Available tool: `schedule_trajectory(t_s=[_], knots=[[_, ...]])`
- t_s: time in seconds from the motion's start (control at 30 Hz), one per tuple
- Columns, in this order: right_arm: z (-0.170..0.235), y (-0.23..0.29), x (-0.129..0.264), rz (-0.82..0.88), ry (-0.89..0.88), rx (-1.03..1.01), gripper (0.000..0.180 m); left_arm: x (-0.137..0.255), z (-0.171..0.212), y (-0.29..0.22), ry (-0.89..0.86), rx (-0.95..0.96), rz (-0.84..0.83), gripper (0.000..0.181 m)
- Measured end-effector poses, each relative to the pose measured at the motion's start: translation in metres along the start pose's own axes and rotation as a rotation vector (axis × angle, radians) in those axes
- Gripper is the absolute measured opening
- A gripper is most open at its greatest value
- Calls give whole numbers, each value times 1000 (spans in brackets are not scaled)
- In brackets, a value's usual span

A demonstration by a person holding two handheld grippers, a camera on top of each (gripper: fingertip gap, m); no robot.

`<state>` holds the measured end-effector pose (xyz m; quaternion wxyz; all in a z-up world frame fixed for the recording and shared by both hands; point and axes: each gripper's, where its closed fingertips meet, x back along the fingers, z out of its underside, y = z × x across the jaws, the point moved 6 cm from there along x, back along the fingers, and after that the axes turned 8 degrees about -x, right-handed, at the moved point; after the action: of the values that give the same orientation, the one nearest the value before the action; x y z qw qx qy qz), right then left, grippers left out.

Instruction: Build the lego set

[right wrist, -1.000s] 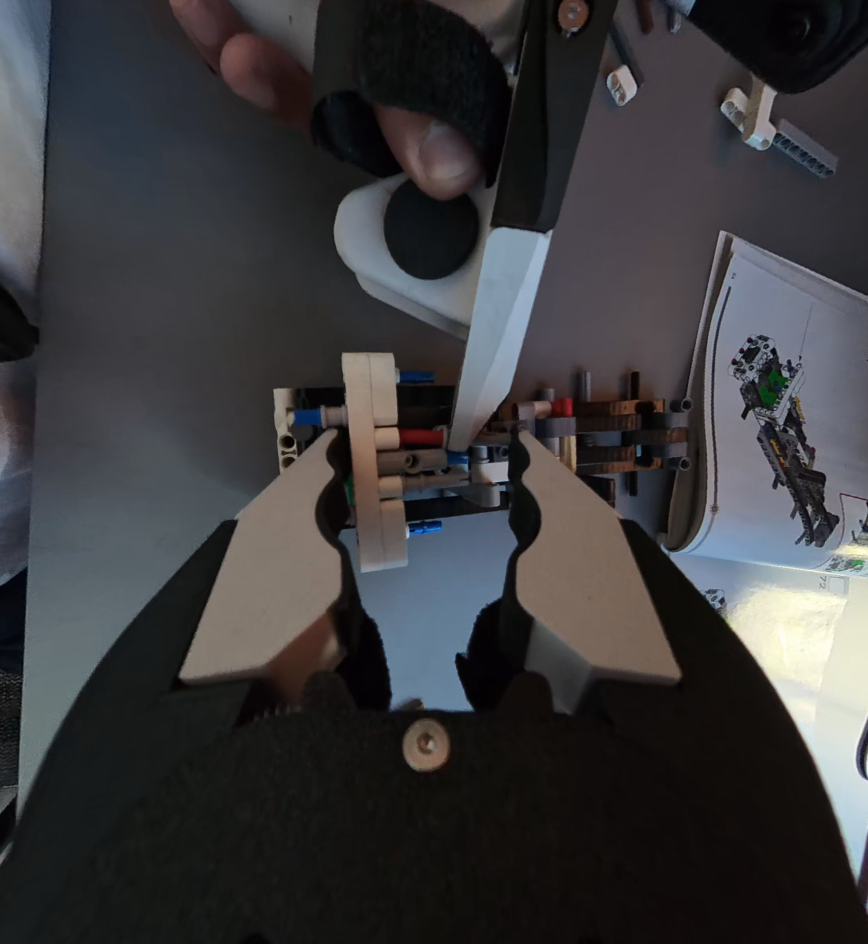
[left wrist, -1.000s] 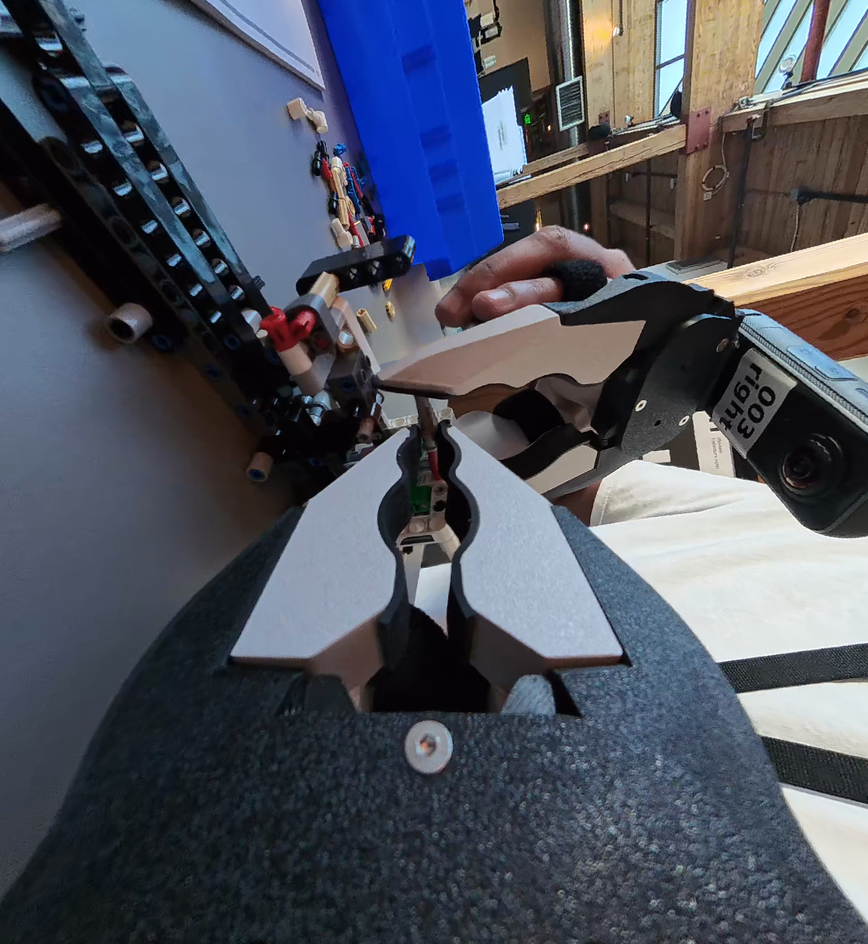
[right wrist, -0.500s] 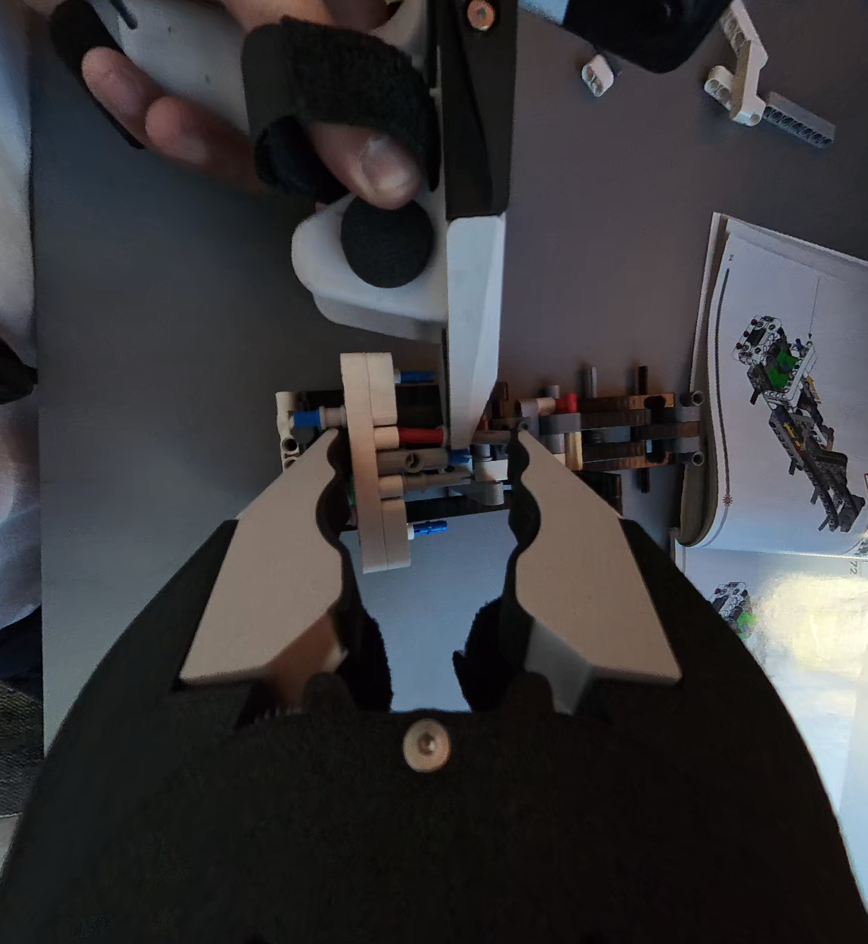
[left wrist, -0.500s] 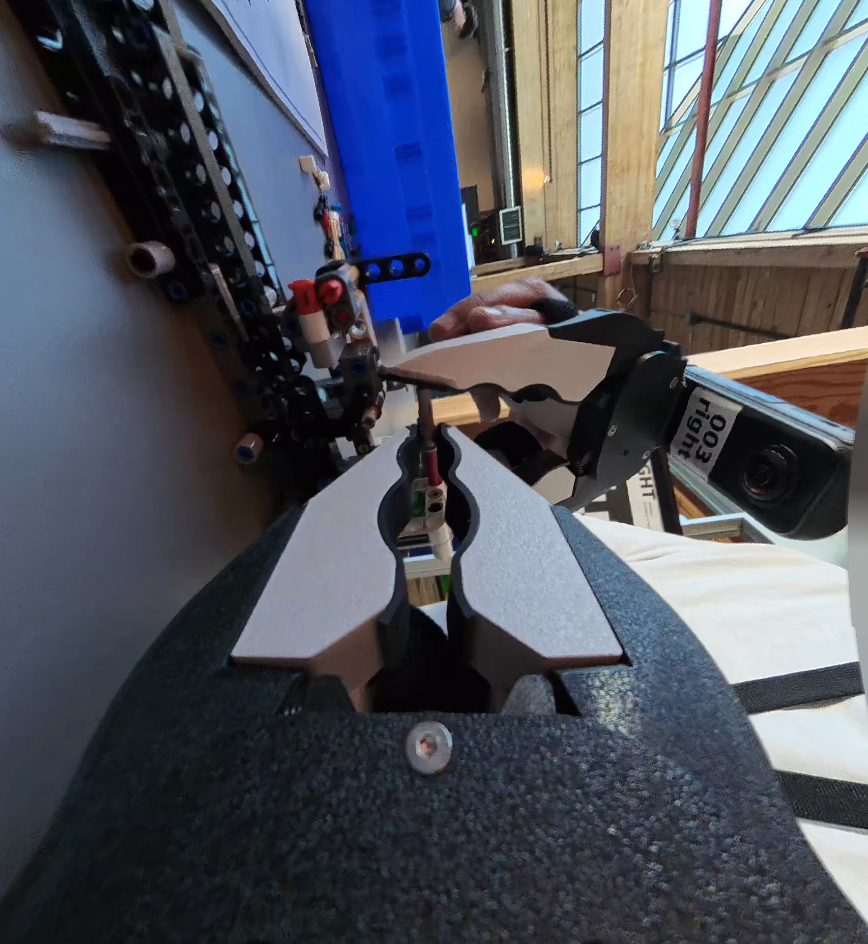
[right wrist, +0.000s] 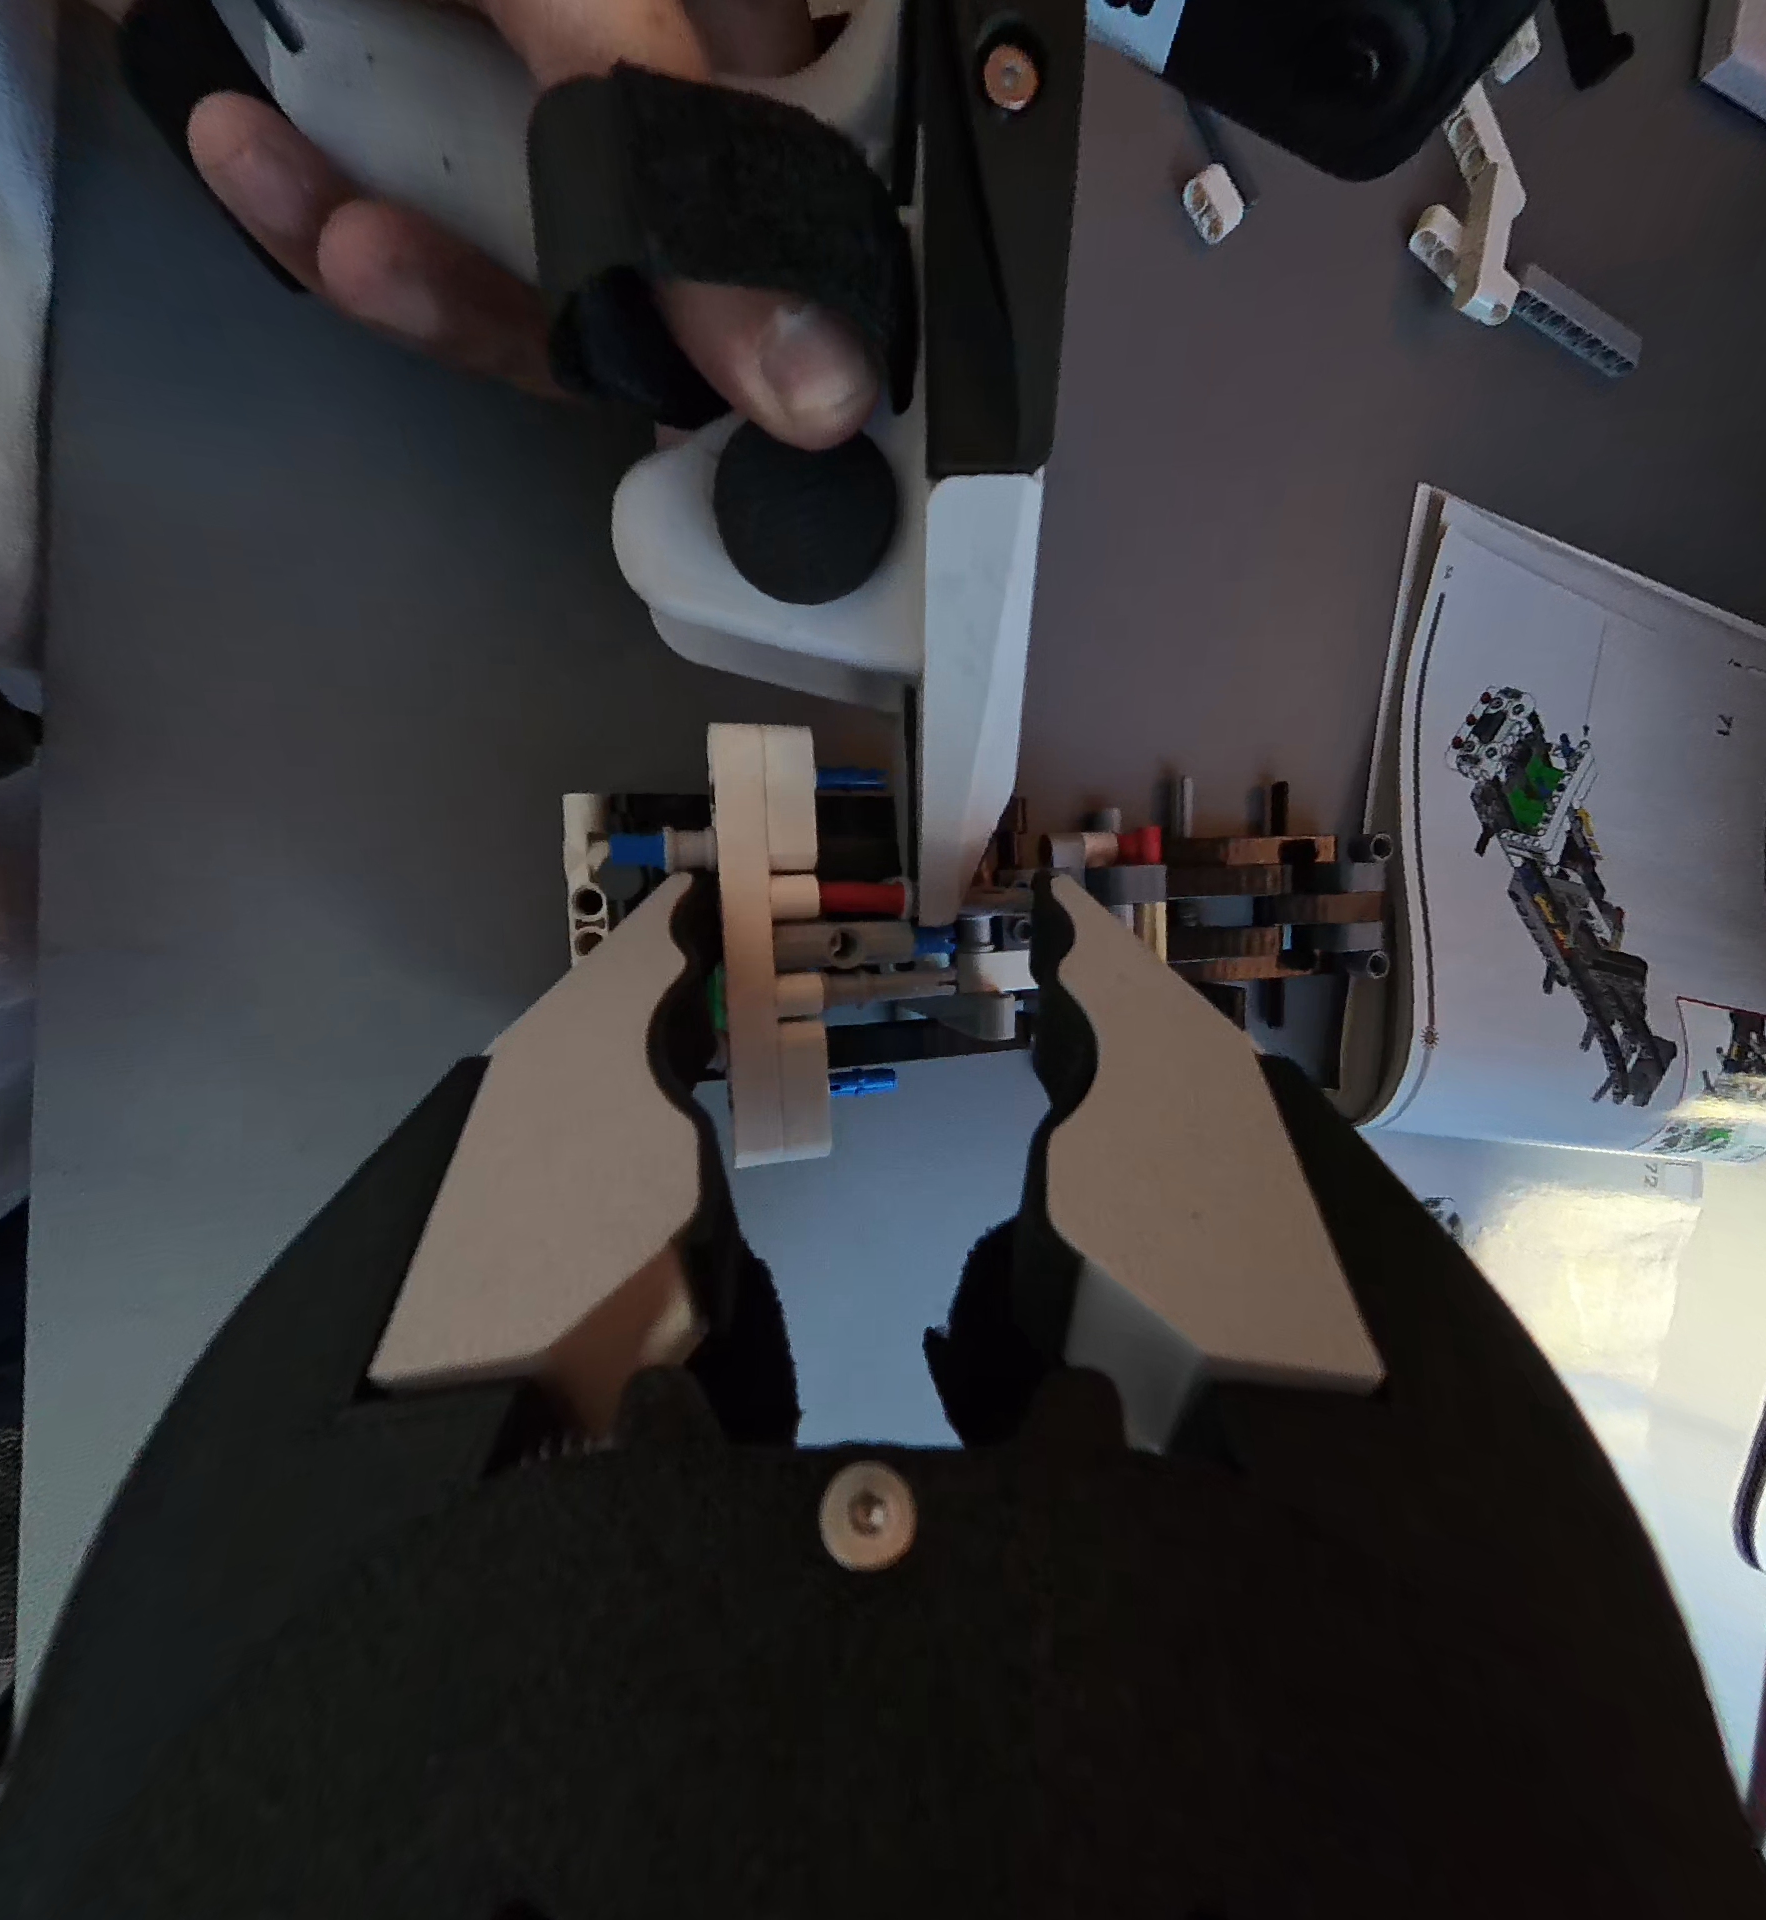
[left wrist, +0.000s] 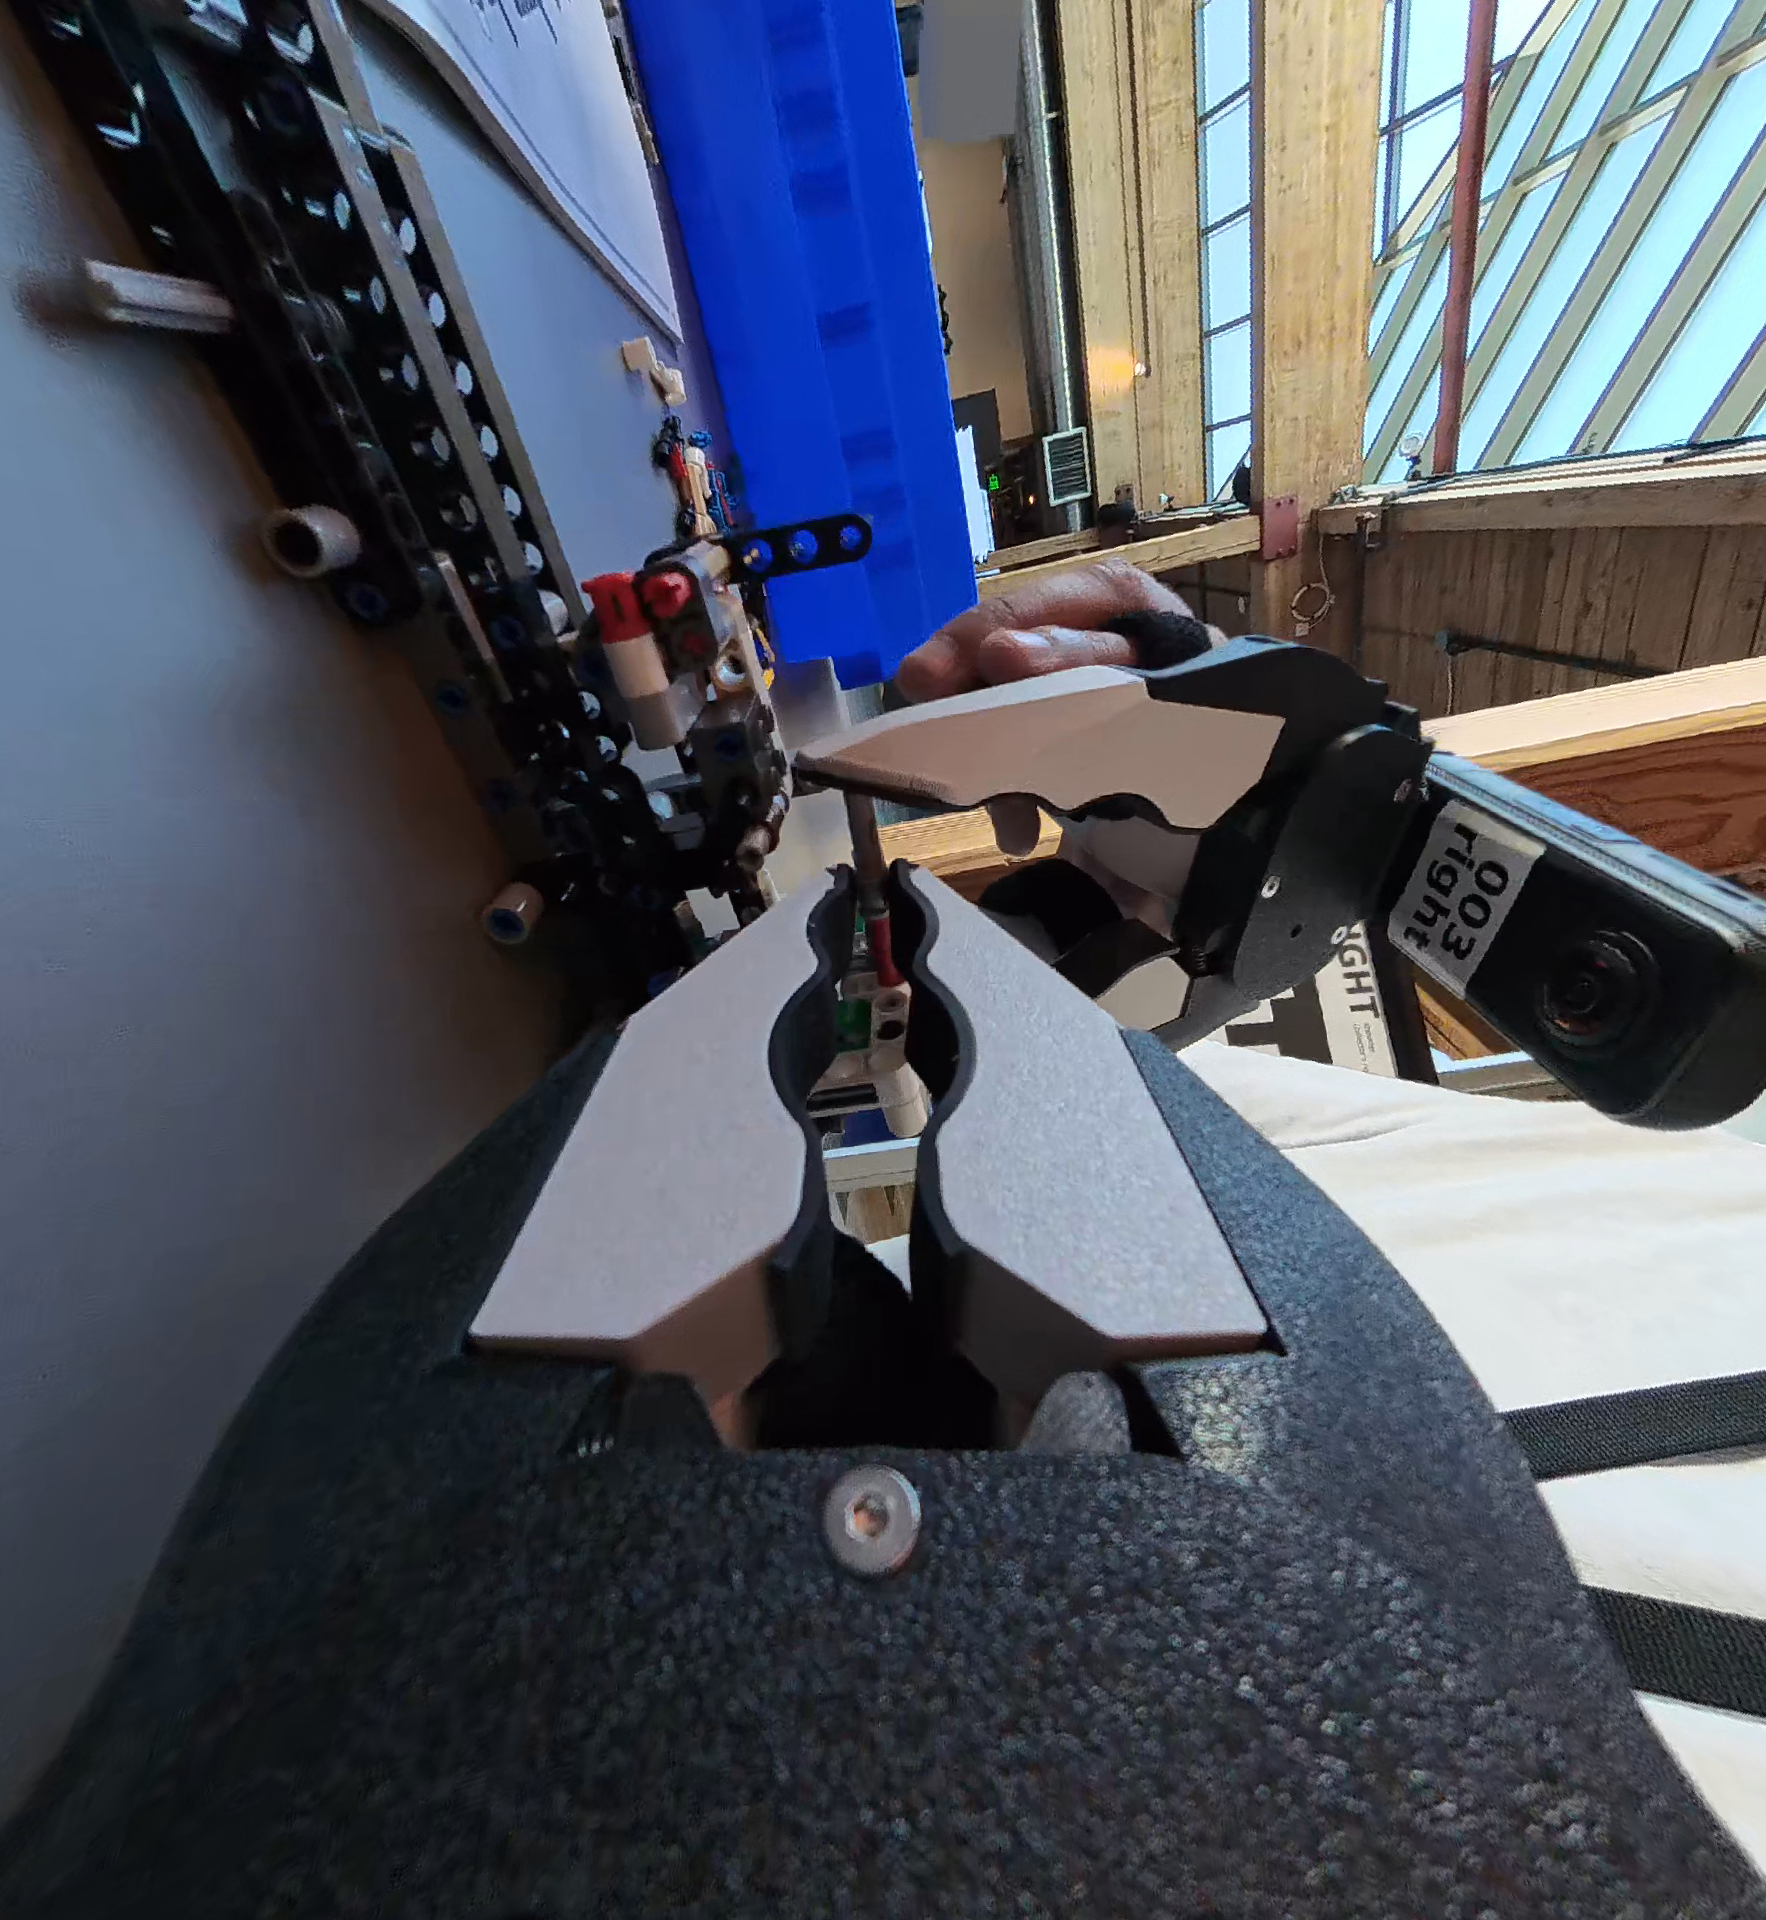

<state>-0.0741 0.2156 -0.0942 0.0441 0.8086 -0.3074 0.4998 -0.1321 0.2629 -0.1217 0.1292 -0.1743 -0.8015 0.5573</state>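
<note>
The lego model (right wrist: 765, 935), black and grey beams with a white round plate at one end, lies on the grey table (right wrist: 339, 727). My right gripper (right wrist: 866, 894) has its jaws wide, one fingertip against the white plate and the other against a grey connector, clamping that end. My left gripper (left wrist: 874, 883) is shut on a red axle (left wrist: 884, 940) and the white pieces around it. In the right wrist view one of its fingers (right wrist: 972, 727) comes down from above onto the model beside the red axle (right wrist: 858, 896). One right gripper finger (left wrist: 1014, 738) touches the model (left wrist: 359, 364).
An open instruction booklet (right wrist: 1544, 831) lies right of the model. Loose white and grey pieces (right wrist: 1481, 239) lie at the far right of the table. A blue bin (left wrist: 806, 312) stands behind the model. A person's white shirt is at the near side. The tips of both grippers are at nearly the same place.
My left gripper has swung from a slant to upright over the model, still shut on the axle. The right gripper keeps the same wide hold and has drawn back slightly.
</note>
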Motion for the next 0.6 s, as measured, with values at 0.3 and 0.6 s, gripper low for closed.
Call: schedule_trajectory(t_s=[0.3, 0.6], knots=[[-2, -2, -3, -81, 10, -14, 59, 2, 4, 2, -40, 31, 44, 2], [-3, 0, -3, -96, 5, 18, 59, 4, 6, 1, -46, -16, 38, 3]])
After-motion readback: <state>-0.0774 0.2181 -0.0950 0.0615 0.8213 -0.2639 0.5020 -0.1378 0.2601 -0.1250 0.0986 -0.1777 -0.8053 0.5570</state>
